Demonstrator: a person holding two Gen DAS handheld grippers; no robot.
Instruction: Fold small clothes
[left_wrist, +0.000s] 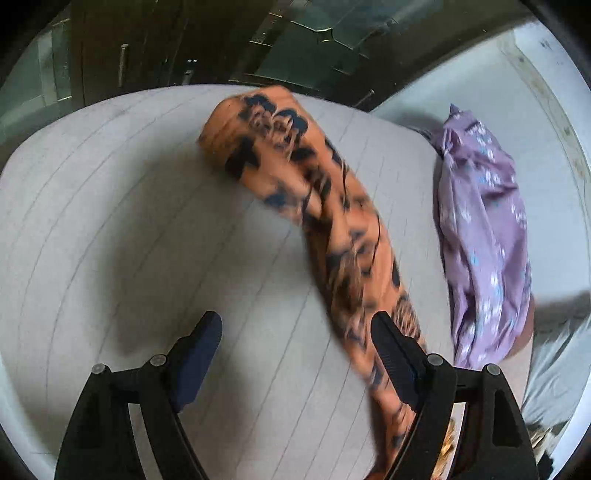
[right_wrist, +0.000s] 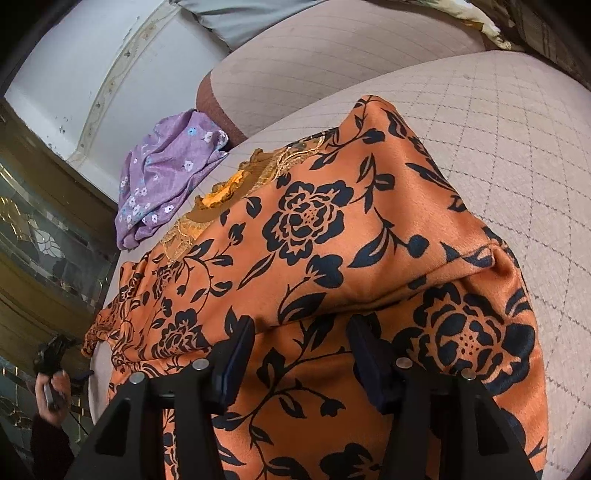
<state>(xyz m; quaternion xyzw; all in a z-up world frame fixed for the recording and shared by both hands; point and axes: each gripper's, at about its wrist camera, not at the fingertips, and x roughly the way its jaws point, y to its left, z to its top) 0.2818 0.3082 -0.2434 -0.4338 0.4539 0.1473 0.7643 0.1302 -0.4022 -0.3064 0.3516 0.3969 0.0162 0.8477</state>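
An orange garment with black flowers (right_wrist: 314, 236) lies spread on the beige quilted cushion (right_wrist: 517, 166). My right gripper (right_wrist: 301, 328) hovers open just over its near part, fingers apart, holding nothing. In the left wrist view the same garment (left_wrist: 332, 206) shows blurred as a long strip running from the far middle down past the right finger (left_wrist: 391, 350). My left gripper (left_wrist: 295, 325) is open, with the cloth beside its right finger, not between the jaws. The left gripper also shows small at the lower left of the right wrist view (right_wrist: 55, 354).
A crumpled purple flowered garment (right_wrist: 166, 173) lies at the cushion's edge, also in the left wrist view (left_wrist: 484, 236). A second cushion (right_wrist: 332, 55) and a grey cloth (right_wrist: 236, 18) sit behind. A dark wood and glass cabinet (left_wrist: 184, 48) stands beyond the cushion.
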